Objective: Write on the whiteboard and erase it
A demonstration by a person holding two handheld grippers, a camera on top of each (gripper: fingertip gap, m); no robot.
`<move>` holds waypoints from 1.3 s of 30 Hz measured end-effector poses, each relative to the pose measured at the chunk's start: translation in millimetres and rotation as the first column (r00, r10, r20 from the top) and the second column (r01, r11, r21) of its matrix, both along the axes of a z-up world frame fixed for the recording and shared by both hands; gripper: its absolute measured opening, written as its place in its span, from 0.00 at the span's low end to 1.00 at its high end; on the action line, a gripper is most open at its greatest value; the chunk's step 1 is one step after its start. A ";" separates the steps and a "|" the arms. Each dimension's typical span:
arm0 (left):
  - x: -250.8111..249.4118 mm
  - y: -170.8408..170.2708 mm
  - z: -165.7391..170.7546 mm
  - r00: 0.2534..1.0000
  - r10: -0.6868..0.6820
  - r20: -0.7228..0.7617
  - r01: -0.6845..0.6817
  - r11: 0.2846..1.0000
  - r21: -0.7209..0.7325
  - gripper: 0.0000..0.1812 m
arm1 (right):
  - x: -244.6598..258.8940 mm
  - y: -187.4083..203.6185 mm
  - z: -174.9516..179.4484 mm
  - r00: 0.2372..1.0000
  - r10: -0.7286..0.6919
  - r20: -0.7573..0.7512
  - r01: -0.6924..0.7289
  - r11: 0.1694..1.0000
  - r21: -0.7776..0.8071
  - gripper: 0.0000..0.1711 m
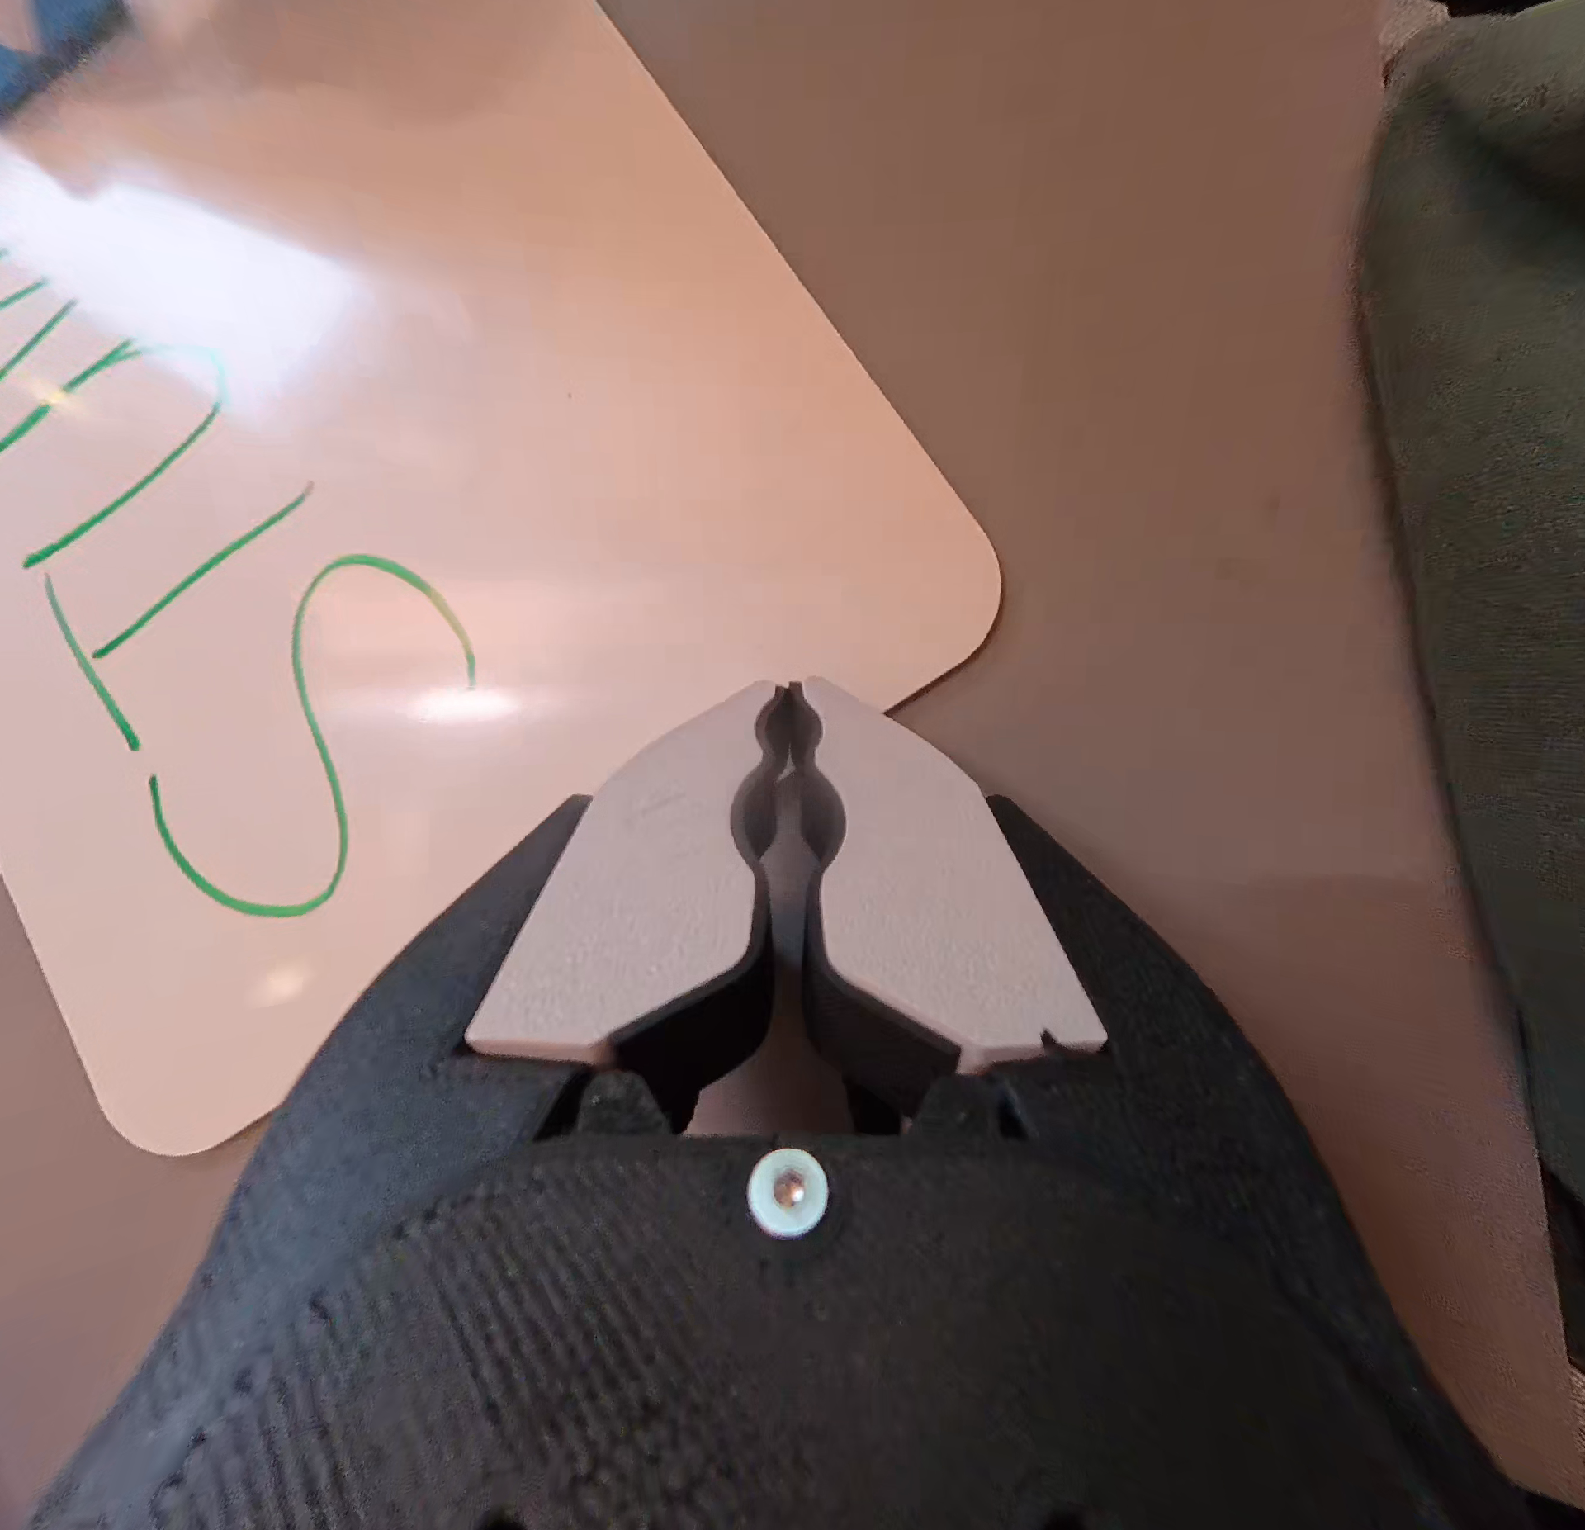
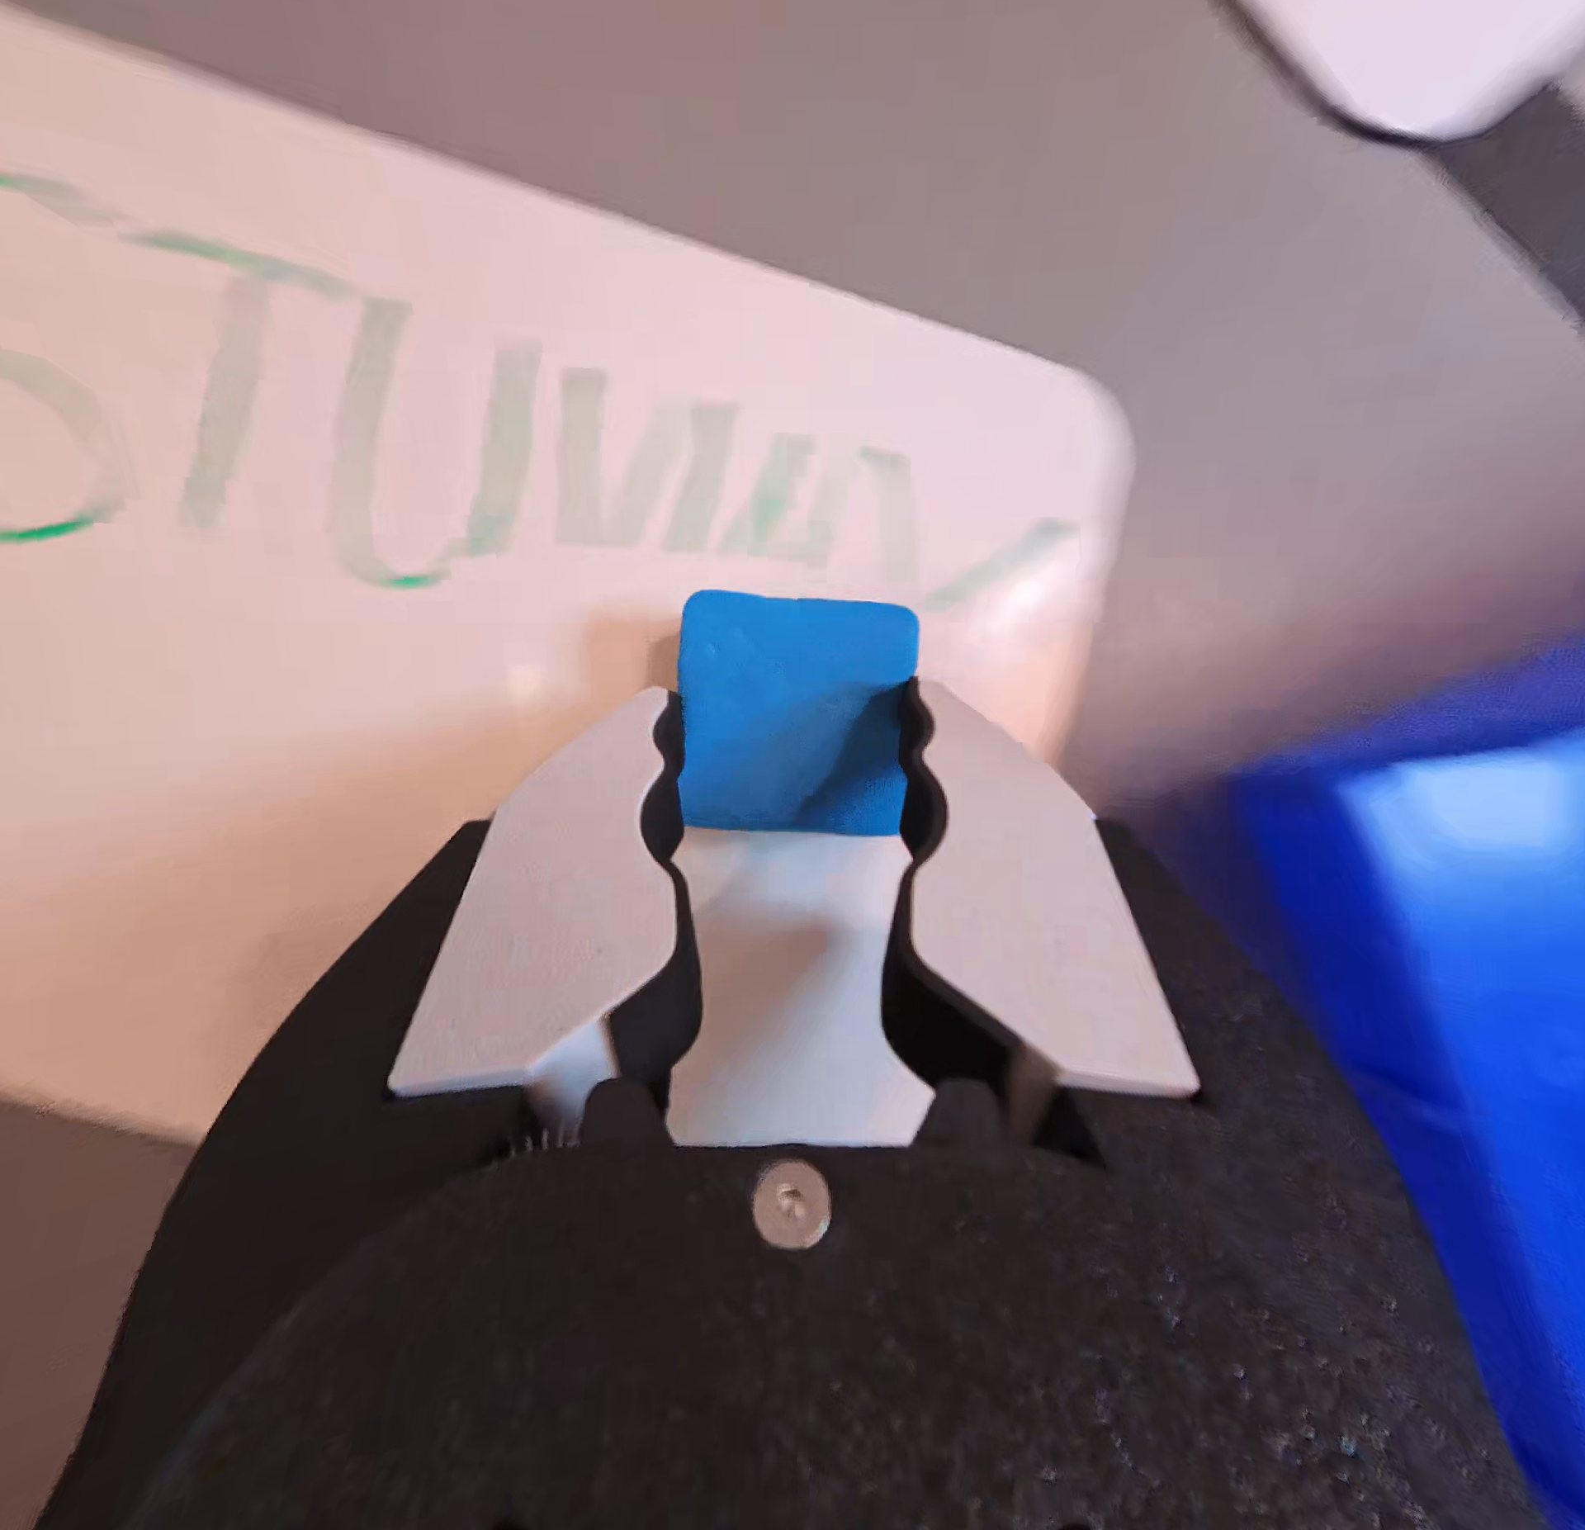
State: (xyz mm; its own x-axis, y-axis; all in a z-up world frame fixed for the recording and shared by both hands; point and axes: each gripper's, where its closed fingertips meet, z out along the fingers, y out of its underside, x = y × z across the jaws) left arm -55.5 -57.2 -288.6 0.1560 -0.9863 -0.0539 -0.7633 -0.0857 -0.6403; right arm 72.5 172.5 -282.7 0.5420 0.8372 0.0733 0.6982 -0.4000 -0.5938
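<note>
A small whiteboard (image 1: 532, 425) with rounded corners lies flat on a brown table (image 1: 1115, 374) and bears green handwriting (image 1: 257, 717). My left gripper (image 1: 791, 687) is shut and empty, its tips at the board's near right edge. In the right wrist view the whiteboard (image 2: 257, 717) shows with blurred green writing (image 2: 515, 459). My right gripper (image 2: 793, 700) is shut on a blue eraser block (image 2: 793, 708), held over the board's near right part, just below the writing. A blurred blue shape (image 1: 51, 39) at the top left of the left wrist view is too smeared to identify.
Dark green cloth (image 1: 1492, 545) lies along the table's right side in the left wrist view. In the right wrist view a blurred blue container (image 2: 1441, 888) stands at the right, and a white object (image 2: 1415, 22) sits at the top right corner.
</note>
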 end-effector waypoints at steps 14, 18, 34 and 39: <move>8.6 -17.5 -1.1 0.998 -0.061 -0.007 0.061 0.997 -0.038 0.00 | -48.8 -112.8 -0.5 0.935 0.343 0.089 -0.339 0.939 -0.057 0.29; 8.3 -18.0 -1.5 0.999 -0.052 0.002 0.052 0.998 -0.045 0.00 | 10.5 -12.4 0.3 0.999 0.005 0.032 -0.005 1.000 -0.012 0.29; 7.1 -18.8 -2.0 0.999 -0.052 0.010 0.053 0.997 -0.061 0.00 | -0.6 -53.3 2.1 0.987 0.131 0.097 -0.131 0.991 -0.005 0.29; 7.1 -19.0 -2.2 0.999 -0.051 0.005 0.051 0.998 -0.049 0.00 | 41.9 14.3 1.9 0.993 -0.118 0.019 0.119 0.993 -0.009 0.29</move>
State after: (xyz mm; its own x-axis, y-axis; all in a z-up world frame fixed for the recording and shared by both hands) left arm -48.4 -76.2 -290.8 0.1060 -0.9944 -0.0050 -0.7650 -0.0783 -0.6392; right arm 114.4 186.8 -280.7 0.6361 0.7679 0.0758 0.6562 -0.4868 -0.5766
